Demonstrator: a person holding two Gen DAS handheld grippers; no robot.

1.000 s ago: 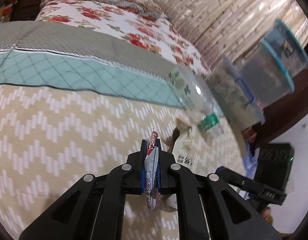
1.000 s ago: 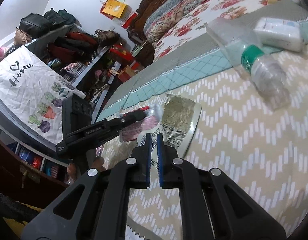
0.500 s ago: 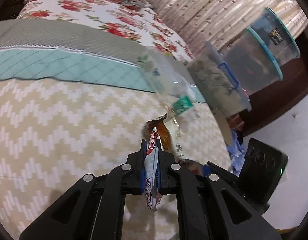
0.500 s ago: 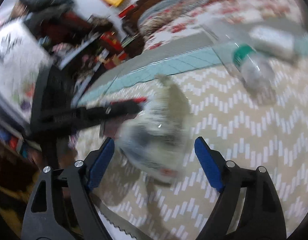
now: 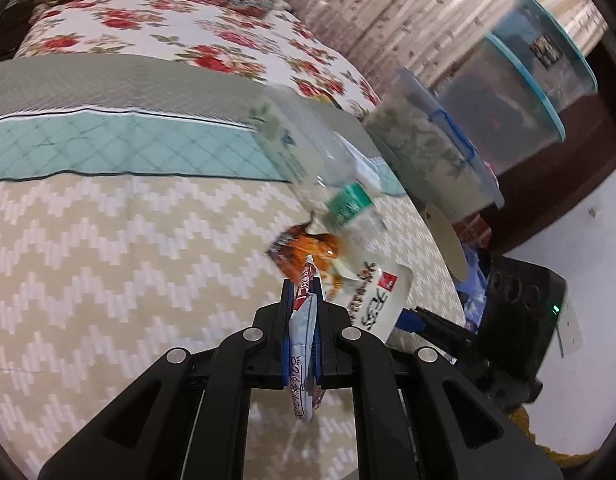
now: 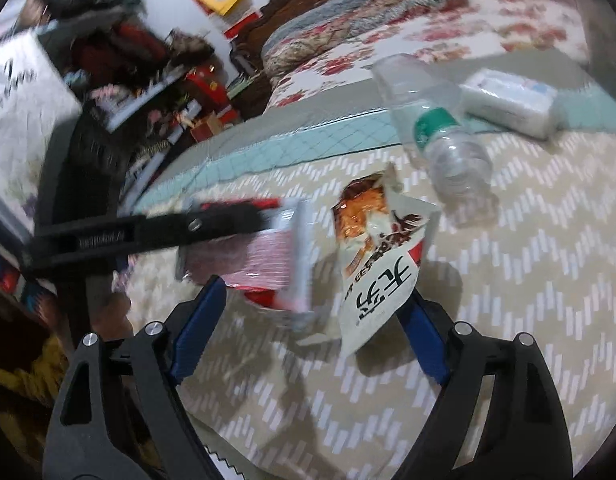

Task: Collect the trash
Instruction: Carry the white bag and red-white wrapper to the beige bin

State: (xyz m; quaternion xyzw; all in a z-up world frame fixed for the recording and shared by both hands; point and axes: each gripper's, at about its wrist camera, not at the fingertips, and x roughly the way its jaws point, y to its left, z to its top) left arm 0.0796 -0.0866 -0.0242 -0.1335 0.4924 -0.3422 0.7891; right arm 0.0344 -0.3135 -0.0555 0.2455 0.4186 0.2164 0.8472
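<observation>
While left hand-held gripper (image 5: pixel 302 322) pinches wrapper (image 5: pixel 303 344), right hand-held gripper (image 6: pixel 308 328) stands spread around snack bag (image 6: pixel 382 256) on bed (image 6: pixel 508 320): light, crinkly, probably slippery; take near edge.

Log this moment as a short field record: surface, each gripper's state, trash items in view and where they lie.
surface: bed with zigzag-patterned cover
left gripper: shut on a red and white wrapper
right gripper: open, jaws either side of the snack bag
snack bag: on the cover, not gripped
plastic bottle: lying on its side beyond the bag, green label
white pack: beside the bottle, near the teal band
</observation>
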